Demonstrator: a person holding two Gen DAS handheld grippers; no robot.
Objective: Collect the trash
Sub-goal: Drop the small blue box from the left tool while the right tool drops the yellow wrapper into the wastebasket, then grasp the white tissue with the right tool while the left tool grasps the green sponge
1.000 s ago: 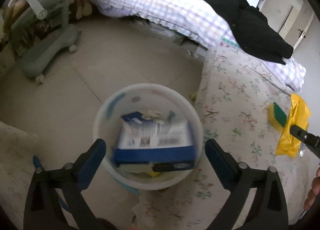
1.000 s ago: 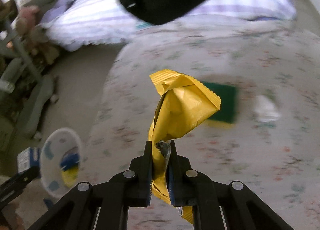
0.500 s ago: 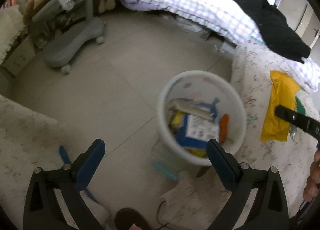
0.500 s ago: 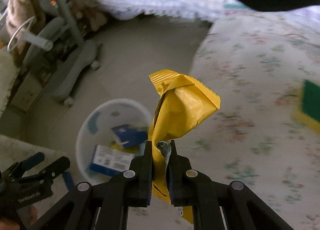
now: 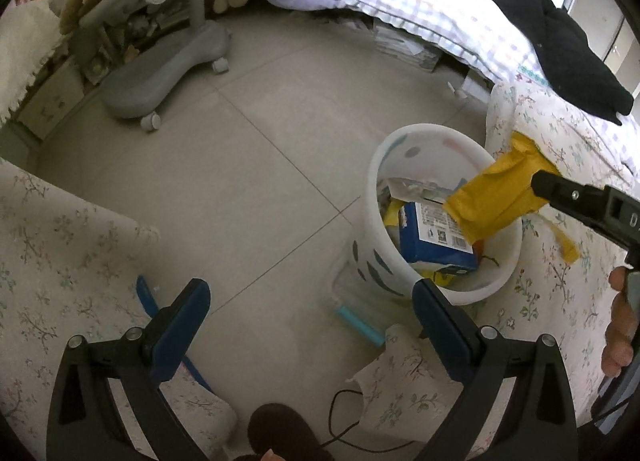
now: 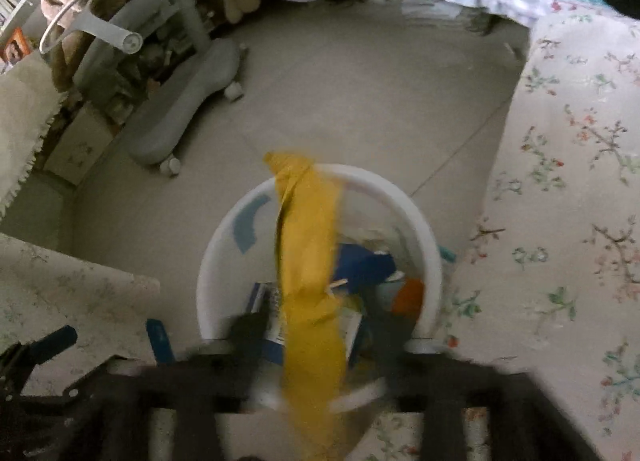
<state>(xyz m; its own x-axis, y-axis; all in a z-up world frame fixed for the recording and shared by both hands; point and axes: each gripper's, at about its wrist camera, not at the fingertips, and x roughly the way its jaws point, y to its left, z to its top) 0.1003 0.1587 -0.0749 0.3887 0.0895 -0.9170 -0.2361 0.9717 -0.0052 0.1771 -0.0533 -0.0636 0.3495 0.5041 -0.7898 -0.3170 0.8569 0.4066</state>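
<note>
right gripper [image 6: 316, 325] jaws opening, yellow wrapper [image 6: 310, 261] loose between them above the white bin [image 6: 216, 261]; left gripper [image 5: 310, 311] open, empty, beside the bin.

Your crinkled yellow foil wrapper [image 6: 310, 261] looks glossy; the round white plastic bin [image 5: 424, 141] is smooth, the pale tiled floor [image 5: 260, 181] matt.

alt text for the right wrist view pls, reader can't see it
A yellow wrapper hangs over a white bin of trash, between the blurred right gripper's opening jaws, whose pads no longer press it. The bin stands on a tiled floor beside a floral bedspread.
</note>
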